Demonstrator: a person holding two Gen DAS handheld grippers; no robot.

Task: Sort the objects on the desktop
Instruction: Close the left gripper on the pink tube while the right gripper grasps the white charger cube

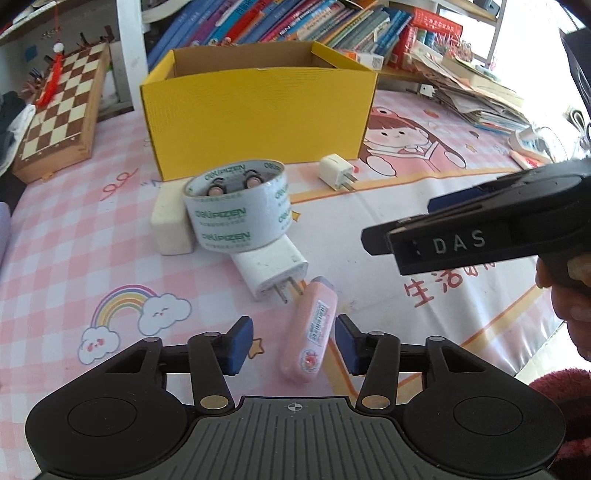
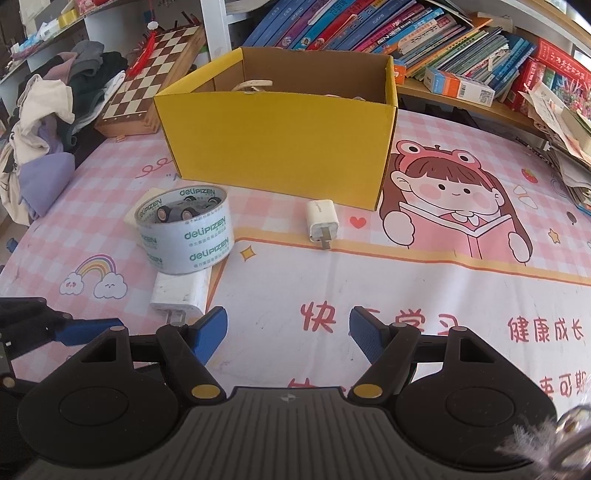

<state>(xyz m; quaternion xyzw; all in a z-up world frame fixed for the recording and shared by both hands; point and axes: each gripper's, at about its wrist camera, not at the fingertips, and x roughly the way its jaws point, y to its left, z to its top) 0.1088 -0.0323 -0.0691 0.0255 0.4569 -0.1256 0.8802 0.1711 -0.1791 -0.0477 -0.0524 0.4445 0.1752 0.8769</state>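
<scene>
Two small wheeled things (image 1: 233, 185) sit half-hidden inside tape roll (image 1: 236, 206).

Chessboard (image 2: 147, 85), clothes heap (image 2: 55, 110), slanting books (image 2: 369, 26)

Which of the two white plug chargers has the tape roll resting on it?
The larger charger, nearest the left gripper: the tape roll sits on its back end. The small charger lies apart, by the yellow box.
</scene>
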